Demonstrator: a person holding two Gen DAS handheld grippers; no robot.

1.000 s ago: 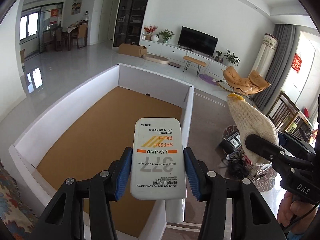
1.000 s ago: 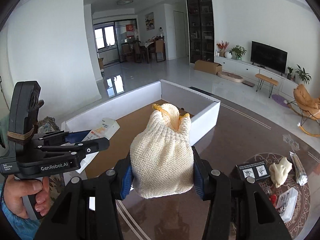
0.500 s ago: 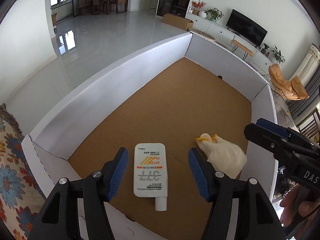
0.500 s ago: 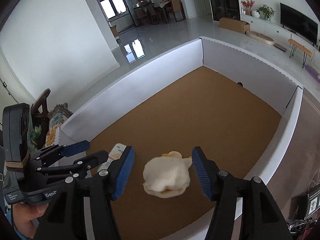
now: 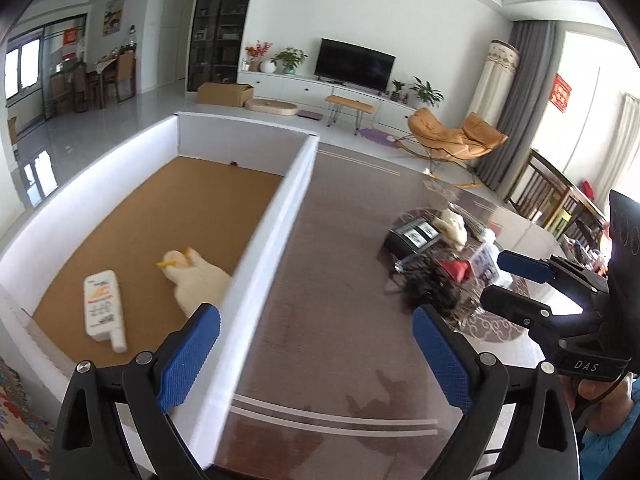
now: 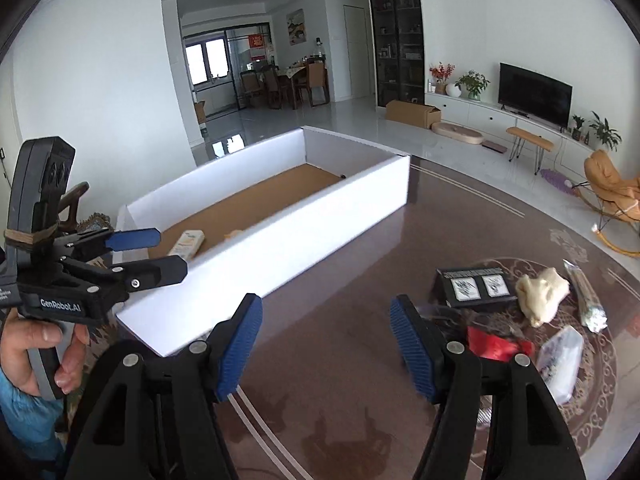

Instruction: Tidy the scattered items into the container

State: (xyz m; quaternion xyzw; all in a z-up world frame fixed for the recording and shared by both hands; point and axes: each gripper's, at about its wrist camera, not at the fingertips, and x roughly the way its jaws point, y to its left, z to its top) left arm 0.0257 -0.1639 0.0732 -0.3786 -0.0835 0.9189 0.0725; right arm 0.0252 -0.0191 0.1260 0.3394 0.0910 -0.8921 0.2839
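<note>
We see the white box (image 5: pixel 276 216) with its brown cardboard floor on the dark table (image 5: pixel 340 280), taking the 9 to 11 o'clock side of the left wrist view. Inside it, near the close end, the sunscreen tube (image 5: pixel 102 306) lies flat at about 8 o'clock, the knit glove (image 5: pixel 198 280) just beside it toward the box's right wall. Left gripper (image 5: pixel 316 354) empty, jaws spread wide and just been opening, nothing between them; it straddles the box's right wall, left finger over the box, right finger over bare table. Right gripper (image 6: pixel 326 346) also empty, jaws apart and just been opening, over the table outside the box. From its view the remaining clutter sits at 3 to 4 o'clock: a black box (image 6: pixel 474 286), a second pale glove (image 6: pixel 542 292) touching it, a foil-wrapped stick (image 6: pixel 586 300), something red (image 6: pixel 498 346), a clear packet (image 6: pixel 560 360). We can't tell what the dark tangle next to the red thing is; blurred.
</note>
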